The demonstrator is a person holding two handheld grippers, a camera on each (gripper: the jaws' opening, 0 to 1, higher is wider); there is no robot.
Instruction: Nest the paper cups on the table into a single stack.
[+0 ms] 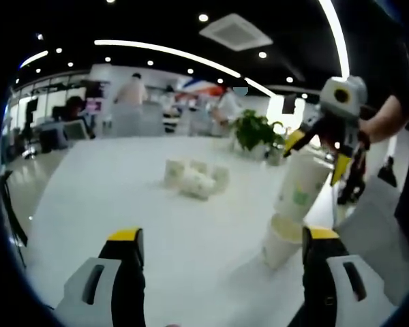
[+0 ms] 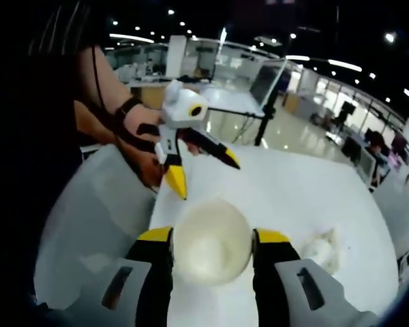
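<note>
The right gripper (image 1: 320, 153) is sitting in the upper right of the left gripper view, clamping a paper cup (image 1: 301, 185) between its yellow-tipped jaws and holding it tilted right above another cup (image 1: 283, 240) that's standing on the white table (image 1: 109, 204). Looks like it's lining the held one up so it slides down onto the standing one — that's my read of the step, anyway. In the right gripper view you're looking straight down into that held cup (image 2: 211, 240), rim wedged between the 2 jaws at the bottom centre, so it's gripped across the mouth, which keeps the base free to go in or over.

The left gripper (image 2: 201, 167) is showing in the upper left of the right gripper view, jaws spread apart and holding nothing, hovering just off the cup — probably waiting to steady the stack. Its own jaws at the bottom of the left gripper view are wide apart too.

More cups (image 1: 194, 178) are lying in a loose heap near the middle of the table, well apart from the 2 being nested — so plenty is left.
</note>
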